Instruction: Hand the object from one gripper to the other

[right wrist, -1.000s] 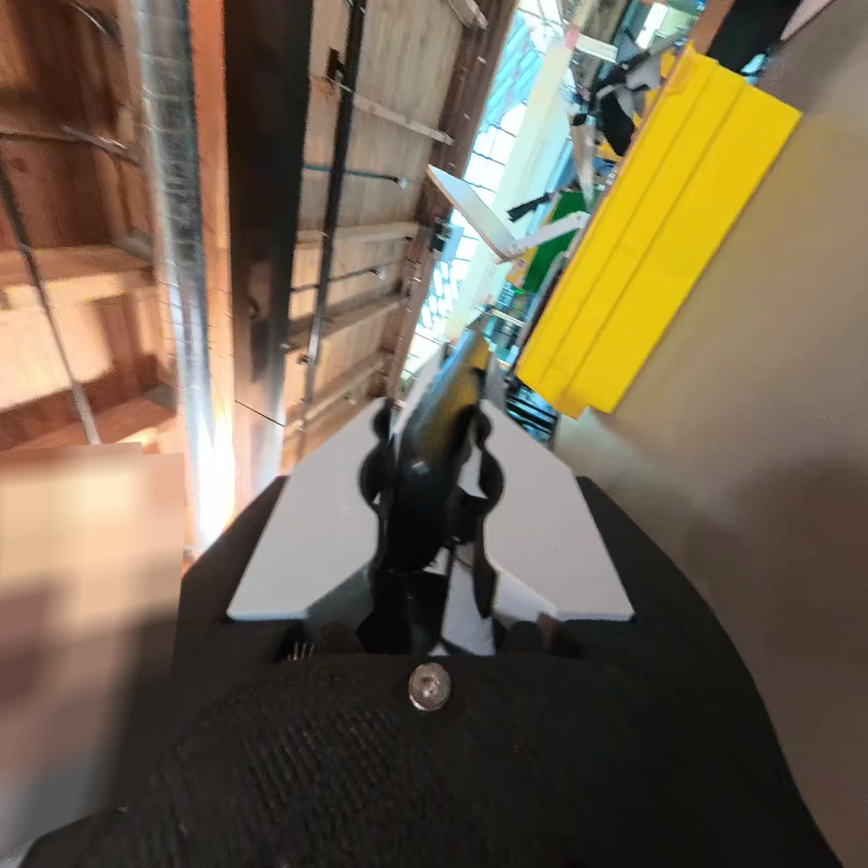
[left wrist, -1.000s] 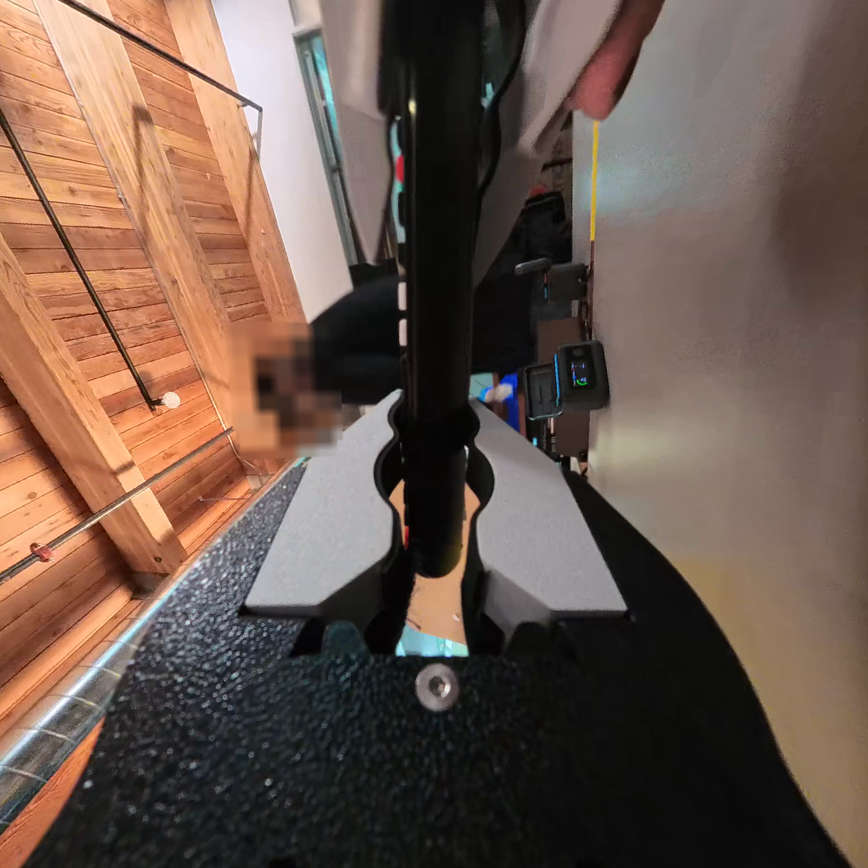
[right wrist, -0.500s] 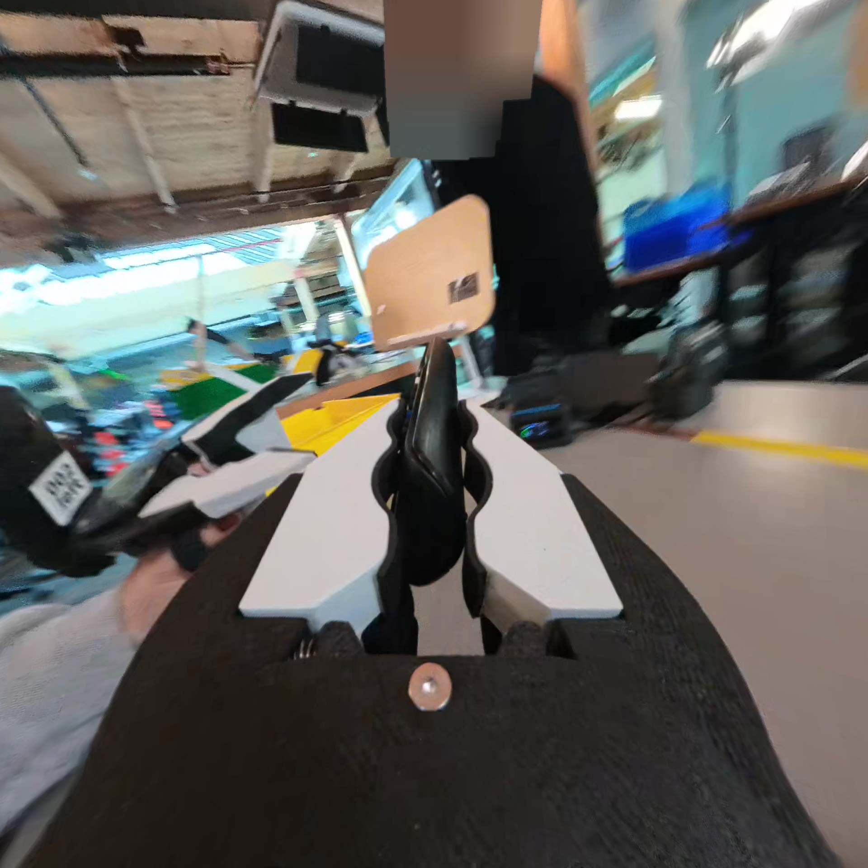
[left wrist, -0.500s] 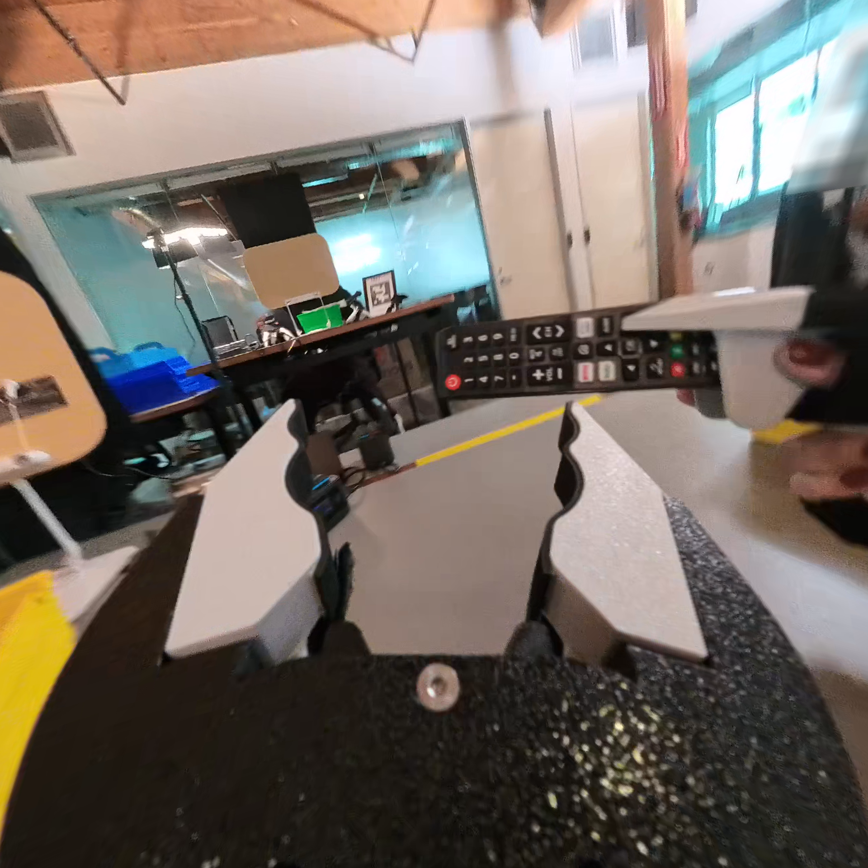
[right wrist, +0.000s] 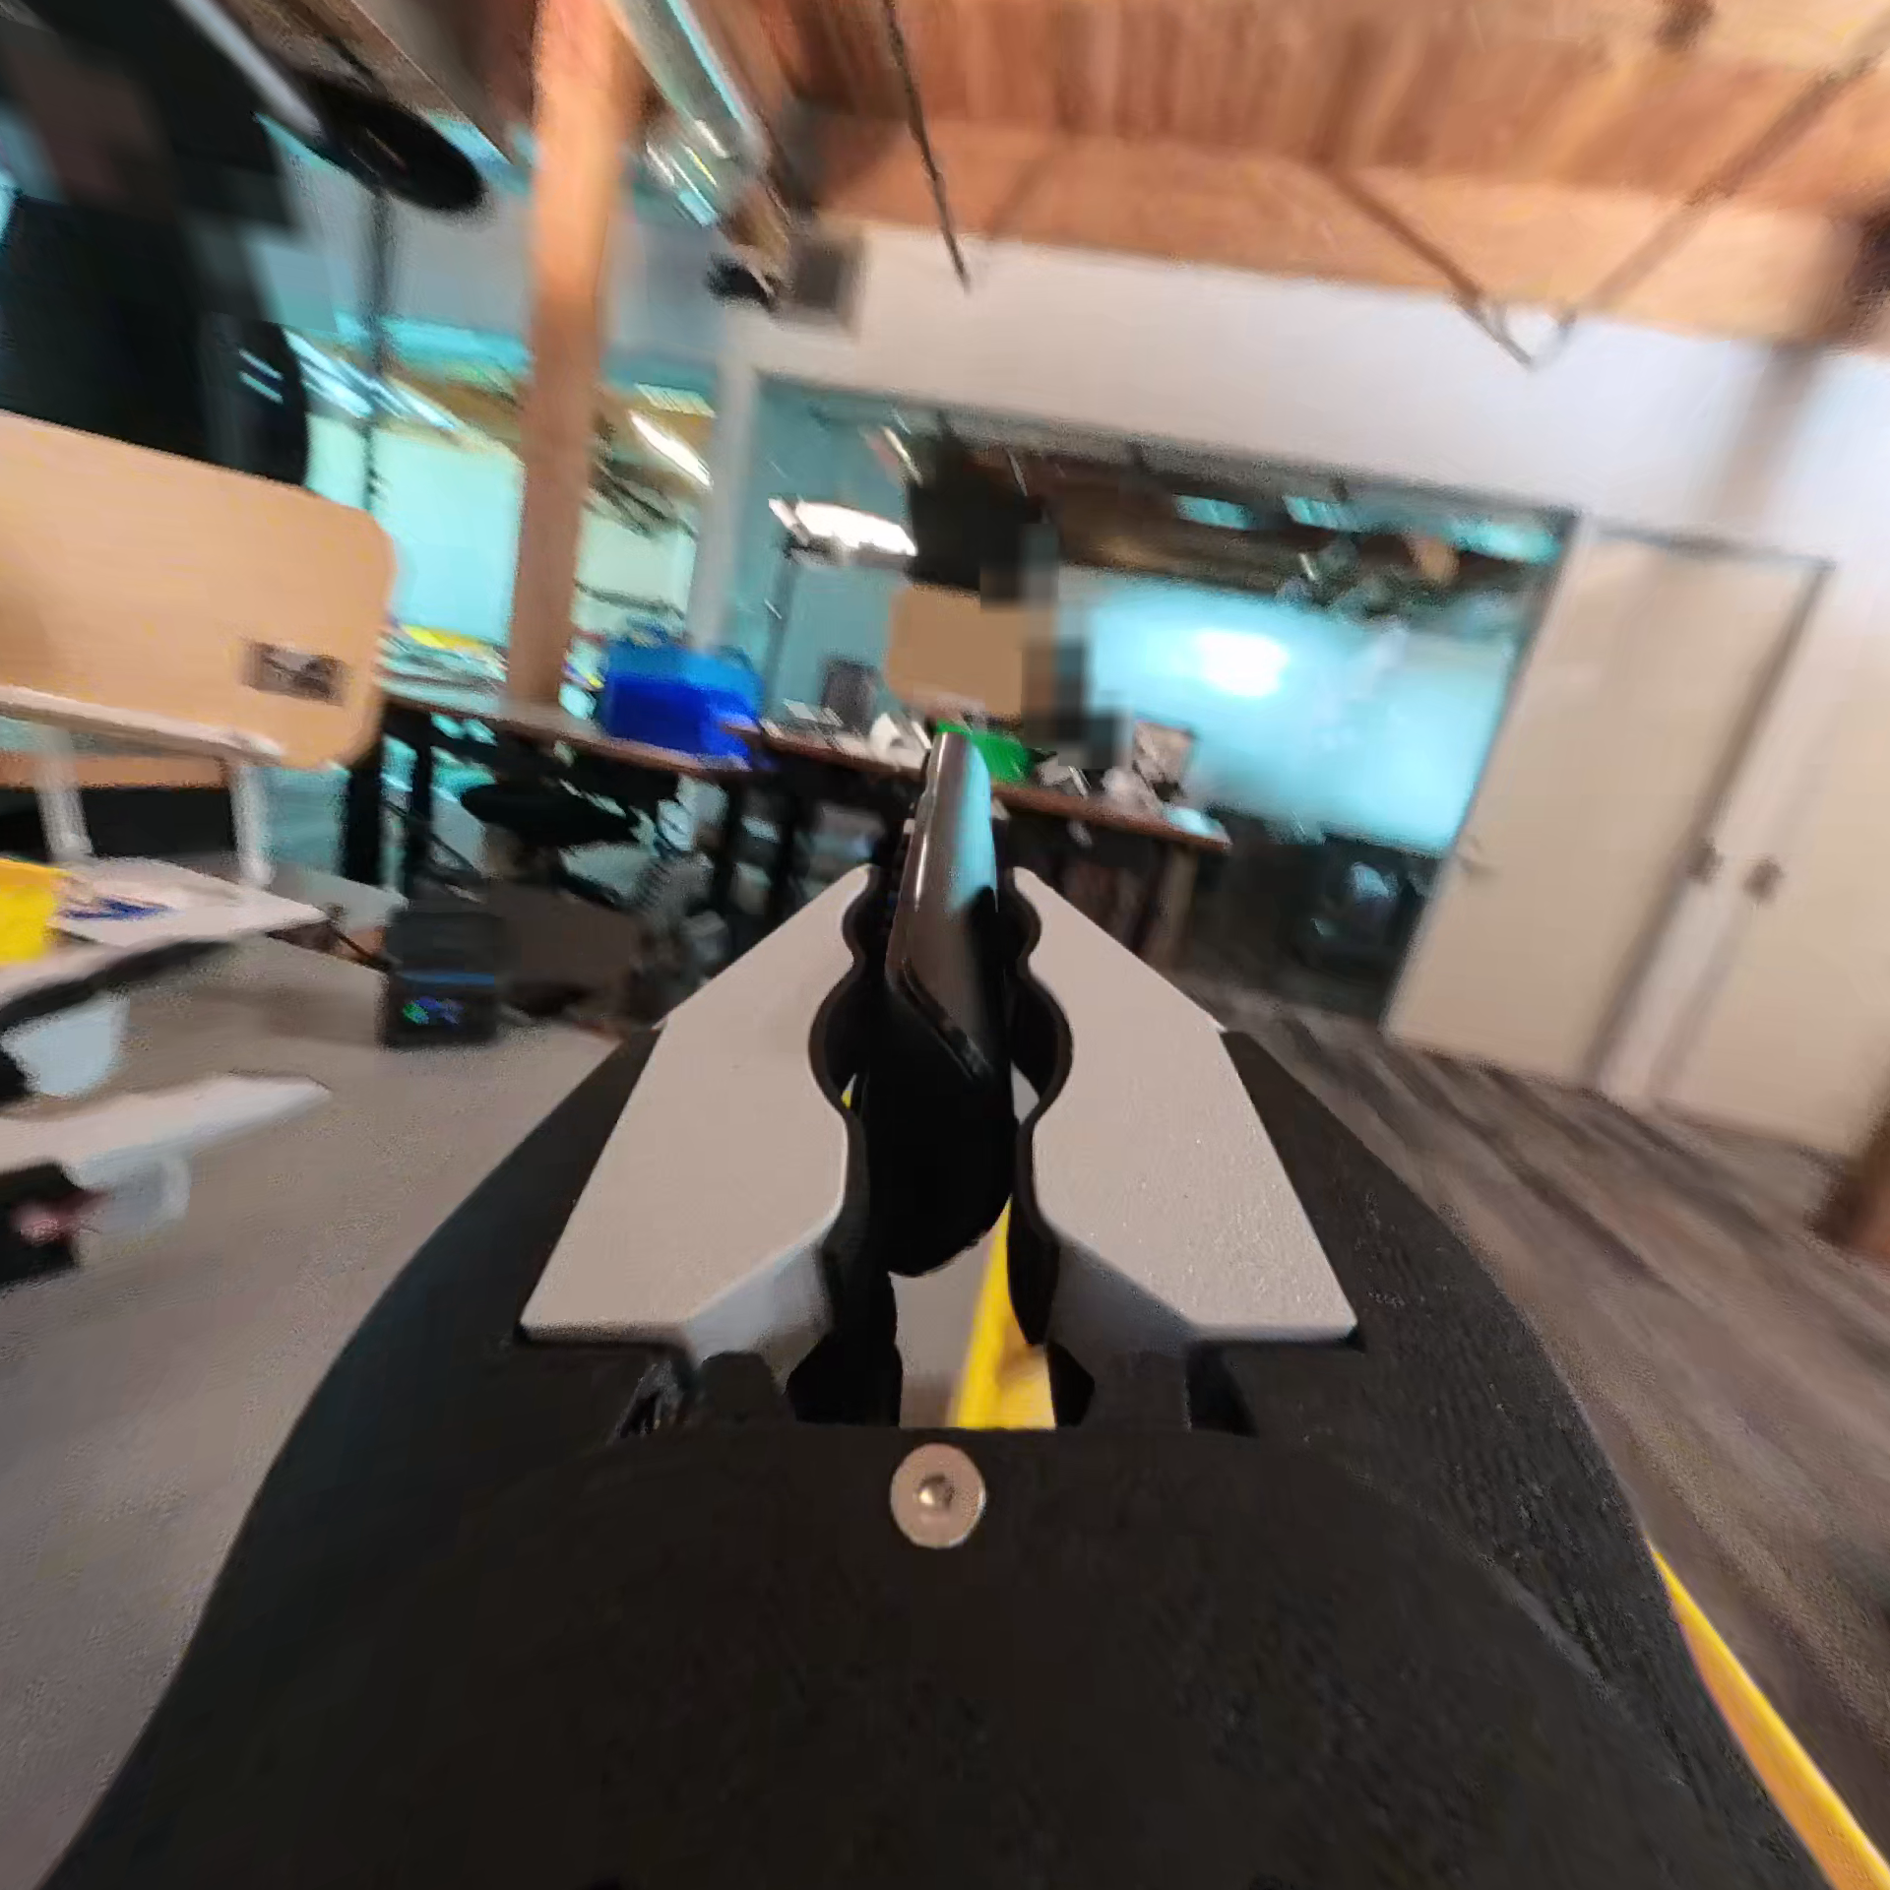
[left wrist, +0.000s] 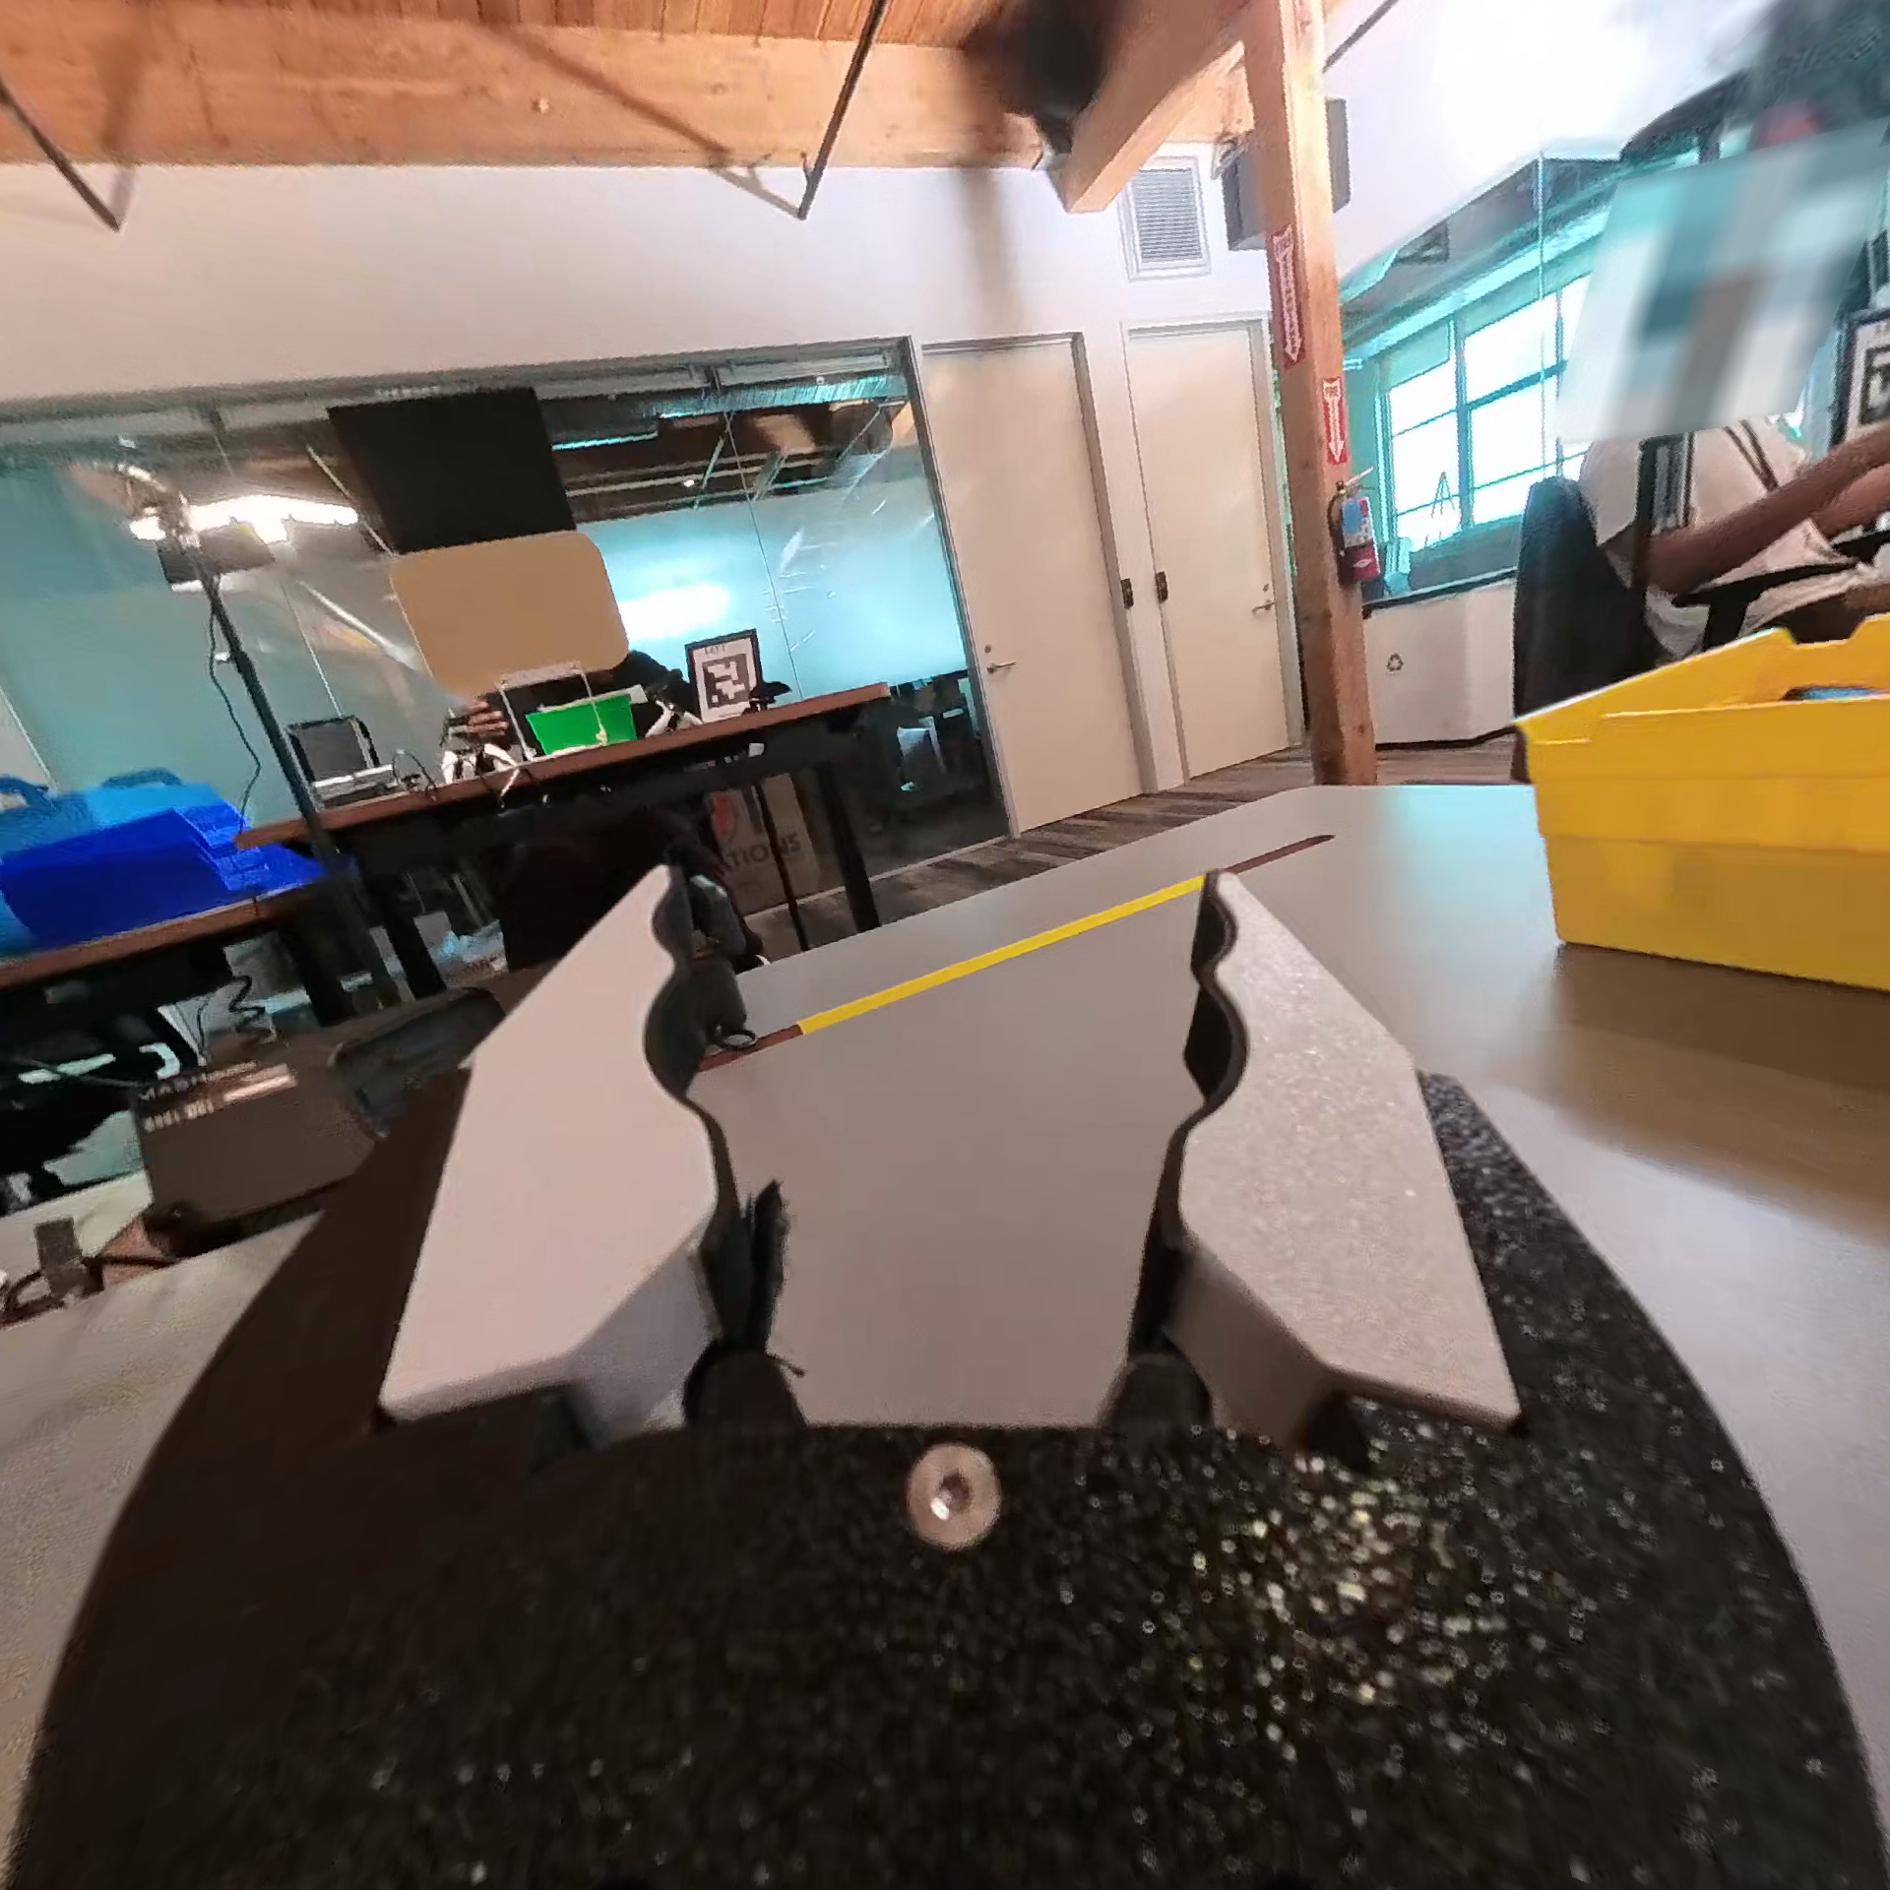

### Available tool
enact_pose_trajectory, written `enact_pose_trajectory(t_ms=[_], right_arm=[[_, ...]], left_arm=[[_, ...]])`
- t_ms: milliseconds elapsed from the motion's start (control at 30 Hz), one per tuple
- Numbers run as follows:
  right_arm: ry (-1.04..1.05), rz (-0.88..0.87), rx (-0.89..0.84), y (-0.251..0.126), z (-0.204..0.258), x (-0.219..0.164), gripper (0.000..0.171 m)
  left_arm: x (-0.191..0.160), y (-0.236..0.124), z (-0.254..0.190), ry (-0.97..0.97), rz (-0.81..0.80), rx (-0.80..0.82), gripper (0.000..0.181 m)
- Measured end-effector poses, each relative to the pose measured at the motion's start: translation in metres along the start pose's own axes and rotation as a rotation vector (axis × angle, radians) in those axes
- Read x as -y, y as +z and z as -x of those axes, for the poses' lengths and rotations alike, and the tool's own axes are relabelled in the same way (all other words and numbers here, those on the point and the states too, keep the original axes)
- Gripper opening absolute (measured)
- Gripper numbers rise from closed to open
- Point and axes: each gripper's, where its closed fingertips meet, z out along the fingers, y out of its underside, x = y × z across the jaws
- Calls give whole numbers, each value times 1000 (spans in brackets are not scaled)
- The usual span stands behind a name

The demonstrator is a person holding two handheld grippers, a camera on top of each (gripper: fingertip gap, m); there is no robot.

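A black remote control (right wrist: 946,982) stands on edge between my right gripper's grey fingers, its far end pointing away over the table. My right gripper (right wrist: 941,900) is shut on it. My left gripper (left wrist: 941,900) is open and empty, its two grey fingers spread wide just above the grey table (left wrist: 1432,1043). The remote and the right gripper do not show in the left wrist view. In the right wrist view a blurred grey and black shape at the left edge (right wrist: 133,1135) may be the left gripper.
A yellow bin (left wrist: 1718,798) stands on the table to the right of the left gripper. A yellow tape line (left wrist: 1002,956) runs along the table's far edge. A person sits at the far right (left wrist: 1759,511). Desks with blue bins (left wrist: 123,849) stand behind.
The left gripper let go of the remote and opened, then swung level, away from the right gripper. The right gripper kept the remote and turned level toward the room.
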Motion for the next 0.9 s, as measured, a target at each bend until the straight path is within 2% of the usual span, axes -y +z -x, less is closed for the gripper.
enact_pose_trajectory(t_ms=[133,233,367,400,433,533,633,767,833,900], right_arm=[[36,403,-188,-26,-86,-82,20],[87,549,-262,-37,-115,-123,21],[306,596,-205,-32,-112,-150,22],[285,625,-243,-34,-117,-154,26],[235,638,-286,-36,-122,-153,40],[79,565,-365,-35,-124,-123,58],[-59,383,-325,-14,-87,-70,61],[-54,46,-28,33,31,-12,60],[-9,-81,74,57,83,-8,61],[-11,-155,103,83,117,-24,60]], left_arm=[[-1,0,-1,-18,7,-8,93],[-4,2,-5,-7,25,-27,92],[-4,2,-8,-1,31,-41,90],[-5,2,-8,-5,31,-41,91],[-5,2,-7,-8,33,-38,91],[-6,2,-5,-22,37,-27,91],[-6,2,-3,-26,38,-18,91],[-4,-1,-3,-21,36,-12,89],[-4,-2,-2,-13,35,-4,88],[-4,-3,1,-12,35,7,88]])
